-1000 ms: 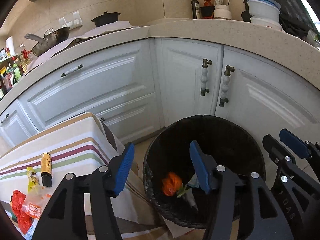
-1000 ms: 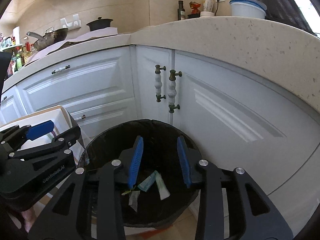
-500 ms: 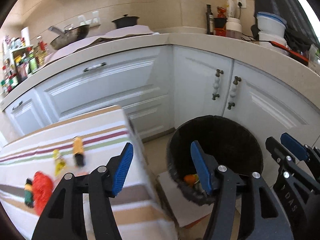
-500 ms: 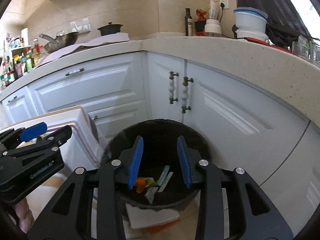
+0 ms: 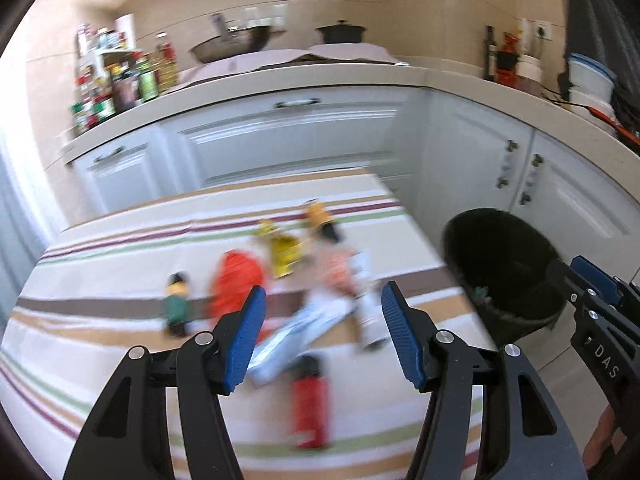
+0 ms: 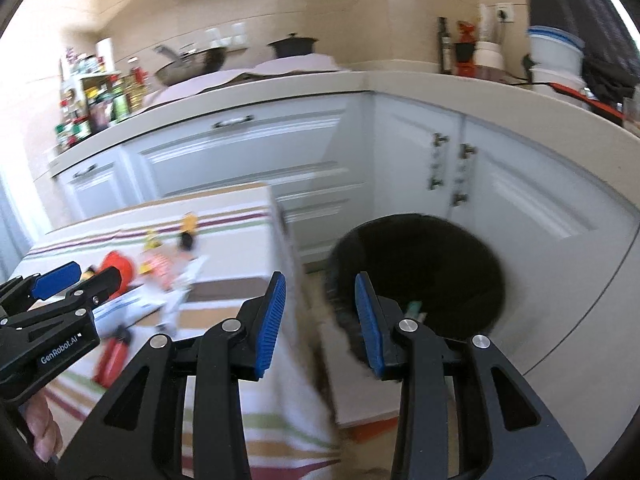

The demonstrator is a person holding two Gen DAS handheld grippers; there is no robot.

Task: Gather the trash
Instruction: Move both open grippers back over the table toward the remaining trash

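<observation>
Hovering above the striped surface [image 5: 120,248], the left gripper [image 5: 323,332] has its blue pads spread wide with nothing between them. Below it the trash lies scattered and motion-blurred: a red crumpled wrapper [image 5: 236,280], a small green bottle [image 5: 176,308], a yellow packet [image 5: 282,250], an orange-capped bottle [image 5: 318,220], a pale blue-white wrapper [image 5: 304,328] and a red can [image 5: 310,400] nearest the camera — all resting on the cloth, none of them touched. The black bin [image 5: 504,272] stands on the floor just beside the surface's right edge, in front of the white cabinets [image 5: 288,140].

In the right wrist view, the right gripper [image 6: 319,320] is released too, its pads parted and empty, and it hangs over the gap between the surface's corner and the bin [image 6: 420,272]. A greenish scrap [image 6: 414,307] shows inside the bin near the rim. The left gripper [image 6: 72,280] appears at the left edge of that view, over the trash, with a hand [image 6: 44,428] beneath it.
</observation>
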